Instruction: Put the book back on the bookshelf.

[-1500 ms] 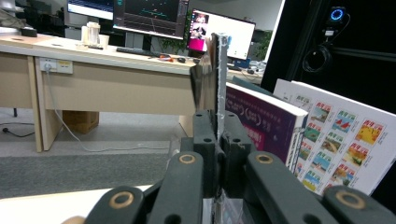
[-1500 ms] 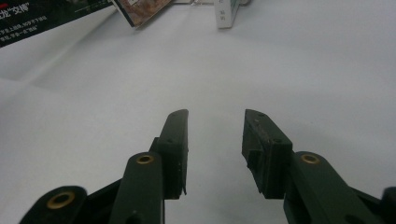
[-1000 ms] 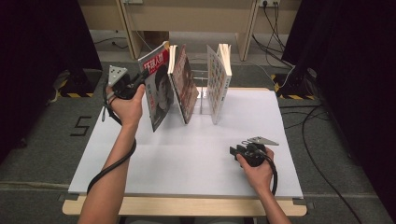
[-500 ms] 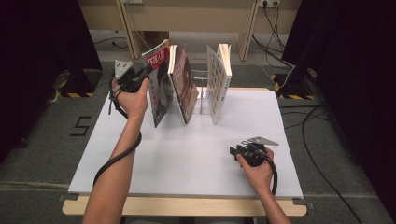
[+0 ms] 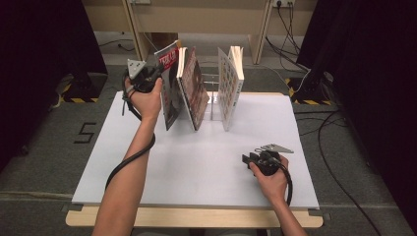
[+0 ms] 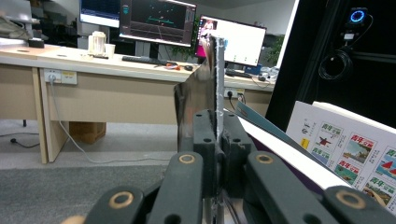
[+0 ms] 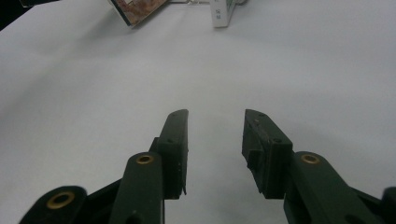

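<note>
The left gripper (image 5: 156, 73) is clamped on the top edge of a thin magazine with a red-titled glossy cover (image 5: 168, 88), the leftmost of the books standing at the far side of the white table (image 5: 196, 167). In the left gripper view the black jaws are pressed together on the magazine's edge (image 6: 215, 93), which rises straight up between them, the cover bowing a little to one side. The magazine leans with its top toward the left, its lower edge resting on the table or just above it; which of the two I cannot tell.

Just right of it stands a second book with a dark reddish-brown cover (image 5: 194, 91), tilted the same way and touching or nearly touching the magazine near the top. Further right, past a clear wire or acrylic book rack (image 5: 210, 93), a white book with a grid of small pictures on its cover (image 5: 229, 86) stands nearly upright.

The right gripper (image 5: 252, 160) rests low on the near right part of the table, jaws apart with nothing between them, well apart from the books.

As a judgement, the work is at an early to middle stage: the grasp on the magazine is made, but the magazine is not yet clear of the row, so lifting it out and setting it down elsewhere are left. The other two books look untouched.
</note>
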A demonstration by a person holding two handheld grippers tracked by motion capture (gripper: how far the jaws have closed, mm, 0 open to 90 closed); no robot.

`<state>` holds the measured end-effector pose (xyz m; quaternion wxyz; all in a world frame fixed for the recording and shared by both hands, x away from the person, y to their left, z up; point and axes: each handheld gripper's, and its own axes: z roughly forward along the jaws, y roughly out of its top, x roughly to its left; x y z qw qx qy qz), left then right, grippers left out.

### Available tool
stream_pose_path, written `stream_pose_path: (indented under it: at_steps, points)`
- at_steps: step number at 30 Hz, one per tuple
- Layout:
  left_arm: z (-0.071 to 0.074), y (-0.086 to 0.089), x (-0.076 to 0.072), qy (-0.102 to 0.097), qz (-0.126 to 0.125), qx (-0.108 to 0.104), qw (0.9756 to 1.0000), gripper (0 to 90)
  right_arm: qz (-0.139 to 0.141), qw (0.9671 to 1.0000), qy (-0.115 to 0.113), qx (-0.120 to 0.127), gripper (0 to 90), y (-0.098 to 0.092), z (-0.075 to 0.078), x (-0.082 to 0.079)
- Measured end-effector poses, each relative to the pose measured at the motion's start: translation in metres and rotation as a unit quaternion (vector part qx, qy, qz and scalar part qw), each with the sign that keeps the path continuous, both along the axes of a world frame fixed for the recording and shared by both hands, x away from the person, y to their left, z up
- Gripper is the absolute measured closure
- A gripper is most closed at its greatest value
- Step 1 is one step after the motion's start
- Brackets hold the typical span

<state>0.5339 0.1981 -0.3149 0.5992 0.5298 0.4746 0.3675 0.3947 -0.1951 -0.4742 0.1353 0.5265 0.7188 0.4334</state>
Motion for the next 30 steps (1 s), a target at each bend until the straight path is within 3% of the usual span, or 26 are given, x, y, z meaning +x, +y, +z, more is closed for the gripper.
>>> stream_pose_path:
  at_steps: [7,16,25,30]
  points:
    - [-0.007,0.001,-0.005,-0.013,0.009,0.02,0.9997,86.3,0.0,1.0,0.002,0.0,61.3,0.0,0.0,0.0]
    - [-0.039,0.014,-0.028,-0.011,0.014,0.063,0.9979,85.7,0.0,1.0,0.001,0.0,61.2,0.001,0.0,-0.001]
    - [-0.051,0.032,-0.046,-0.006,0.013,0.047,0.9988,84.8,0.002,1.0,0.004,-0.001,61.2,0.004,-0.001,-0.001]
    - [-0.053,0.034,-0.052,0.004,0.003,0.019,0.9998,84.8,0.004,1.0,0.002,-0.004,61.2,0.004,-0.001,-0.001]
